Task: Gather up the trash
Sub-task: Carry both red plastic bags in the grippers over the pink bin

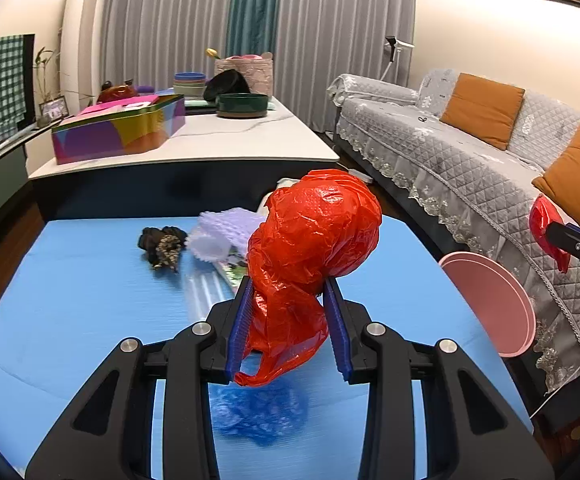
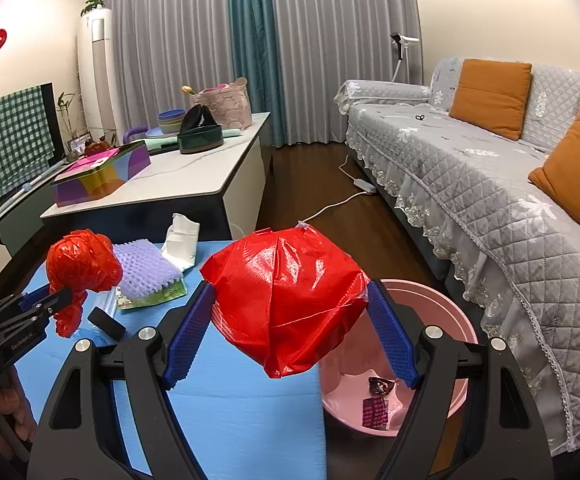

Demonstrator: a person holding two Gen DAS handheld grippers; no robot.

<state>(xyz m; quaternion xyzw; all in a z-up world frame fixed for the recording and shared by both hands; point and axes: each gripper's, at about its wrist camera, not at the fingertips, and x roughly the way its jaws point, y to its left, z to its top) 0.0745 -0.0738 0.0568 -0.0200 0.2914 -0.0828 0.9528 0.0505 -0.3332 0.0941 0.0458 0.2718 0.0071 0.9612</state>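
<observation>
A: Left wrist view first — what has the left gripper [image 1: 290,316] got?

B: Its 2 blue pads are pinched on a crumpled red plastic bag [image 1: 314,236], held up above the blue mat [image 1: 69,312]. On the mat beyond lie a dark wad of trash [image 1: 161,246], a lilac foam sheet [image 1: 225,228] and a clear wrapper [image 1: 203,288]. A pink bin [image 1: 490,304] stands at the mat's right edge, beside the grey sofa [image 1: 470,152]. Far right, the right gripper [image 1: 562,240] shows with red plastic in it.

A: And the right wrist view?

B: The right gripper [image 2: 290,320] has its pads spread wide yet pressing both sides of a second, puffier red bag [image 2: 285,300], held over the mat's edge, partly above the pink bin [image 2: 450,312]. 2 small wrappers [image 2: 378,400] lie in the bin's bottom. At left the left gripper [image 2: 55,302] clamps the crumpled red plastic bag [image 2: 81,264], near the lilac foam sheet [image 2: 145,268] and a white carton [image 2: 181,240].
</observation>
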